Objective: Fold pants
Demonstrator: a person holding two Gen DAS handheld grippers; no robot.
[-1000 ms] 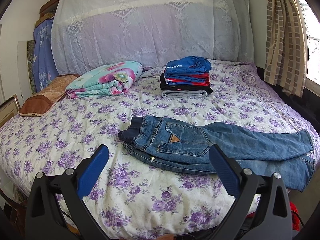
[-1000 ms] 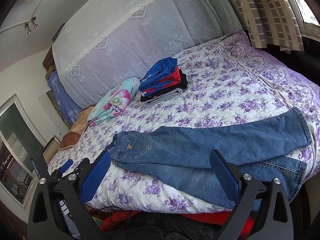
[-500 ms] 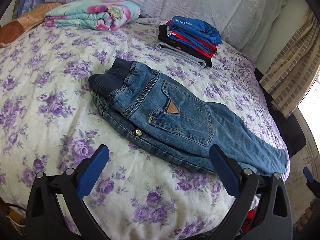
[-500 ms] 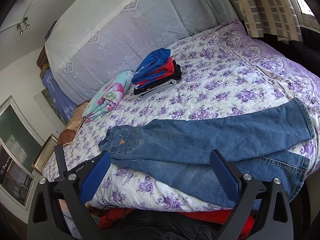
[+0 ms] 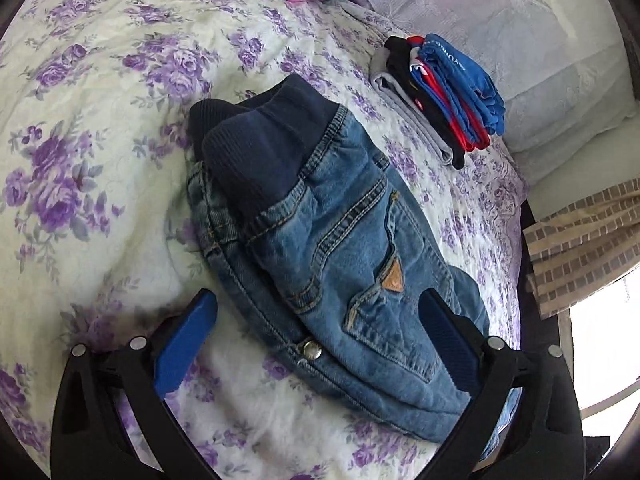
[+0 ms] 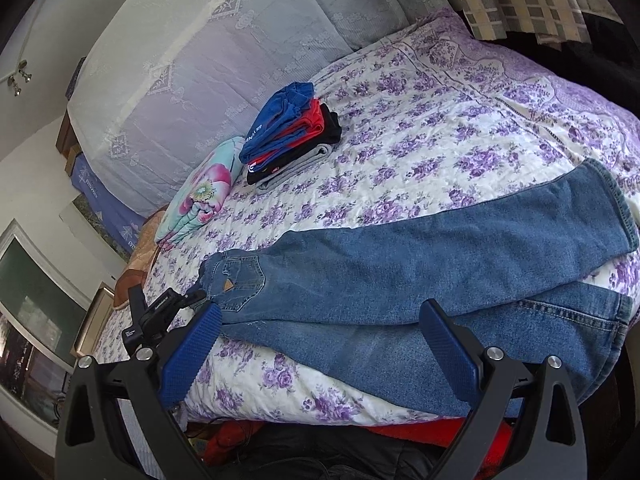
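Observation:
Blue jeans (image 5: 332,252) with a dark ribbed waistband lie on the flowered bedspread, folded lengthwise with one leg over the other. My left gripper (image 5: 320,320) is open, close above the hip and metal button, its jaws straddling the seat. In the right wrist view the jeans (image 6: 420,272) stretch across the bed's near edge, the cuffs at the right. My right gripper (image 6: 320,328) is open over the thigh part. The left gripper's body (image 6: 160,316) shows near the waistband.
A stack of folded clothes (image 5: 444,92) (image 6: 288,136) lies farther up the bed. A folded floral blanket (image 6: 200,192) lies beside it. A lace-covered headboard (image 6: 224,40) is behind, a checked curtain (image 5: 584,240) at the right. Red and dark items (image 6: 320,448) lie below the bed edge.
My left gripper has moved in and down toward the jeans' waist, now looking steeply down on it. My right gripper has edged closer to the legs. Both stay open.

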